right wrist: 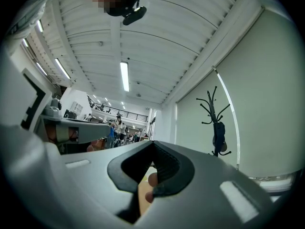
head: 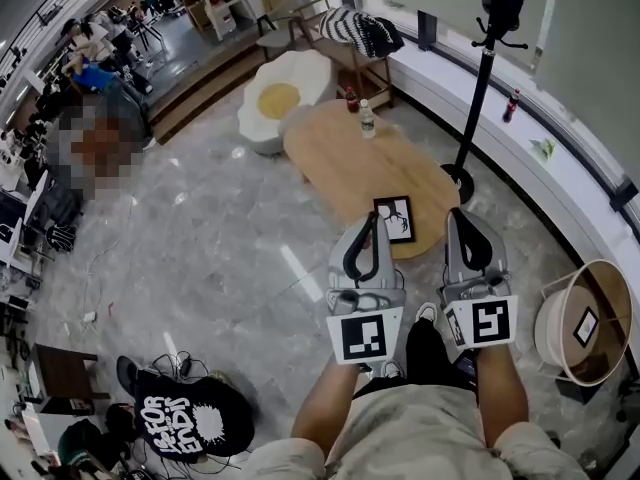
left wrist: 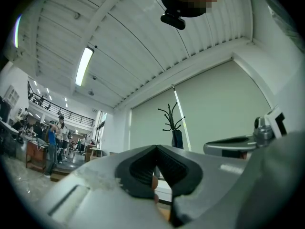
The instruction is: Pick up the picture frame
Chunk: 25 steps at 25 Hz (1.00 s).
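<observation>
The picture frame (head: 395,219), black with a white mat and a dark drawing, lies flat near the close end of the oval wooden table (head: 345,153). In the head view my left gripper (head: 373,217) is held in the air just left of the frame with its jaws shut and empty. Just right of the frame, over the table's edge, my right gripper (head: 456,212) is also shut and empty. Both gripper views look upward at the ceiling. The left gripper (left wrist: 156,147) and right gripper (right wrist: 153,143) show closed pads with nothing between them, and the frame is hidden there.
A black coat stand (head: 478,88) rises just beyond the table's right side. Two bottles (head: 366,118) stand at the table's far end, with an egg-shaped seat (head: 285,93) behind. A round basket table (head: 588,320) is at the right. A black bag (head: 190,415) lies on the floor at left.
</observation>
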### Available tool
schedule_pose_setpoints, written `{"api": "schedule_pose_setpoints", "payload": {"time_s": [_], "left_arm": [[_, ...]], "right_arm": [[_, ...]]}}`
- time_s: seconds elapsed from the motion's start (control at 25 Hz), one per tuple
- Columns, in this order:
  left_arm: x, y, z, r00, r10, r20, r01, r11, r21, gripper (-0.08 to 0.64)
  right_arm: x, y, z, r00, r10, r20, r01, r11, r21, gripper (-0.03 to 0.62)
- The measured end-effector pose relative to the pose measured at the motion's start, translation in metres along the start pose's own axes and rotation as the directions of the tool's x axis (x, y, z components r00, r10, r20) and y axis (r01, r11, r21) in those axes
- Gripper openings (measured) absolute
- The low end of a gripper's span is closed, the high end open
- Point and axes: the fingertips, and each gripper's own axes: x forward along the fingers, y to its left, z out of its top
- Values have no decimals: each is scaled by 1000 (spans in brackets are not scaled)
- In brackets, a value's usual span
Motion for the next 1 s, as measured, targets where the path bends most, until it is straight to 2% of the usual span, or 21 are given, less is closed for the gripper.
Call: {"api": "schedule_pose_setpoints", "payload": {"time_s": [0.36, 0.76, 1.0], "left_arm": [[86, 5, -13, 1000, 11, 1, -11, 999, 39, 5], [196, 1, -39, 999, 50, -21, -49, 998, 46, 5], [223, 15, -46, 996, 85, -19, -83, 995, 50, 5]], "right_arm": [[73, -51, -19, 1000, 9, 28, -10, 1000, 24, 2], [160, -121, -40, 997, 48, 52, -51, 997, 59, 2], [187, -130, -47, 996, 70, 55, -73, 995, 63, 2]]}}
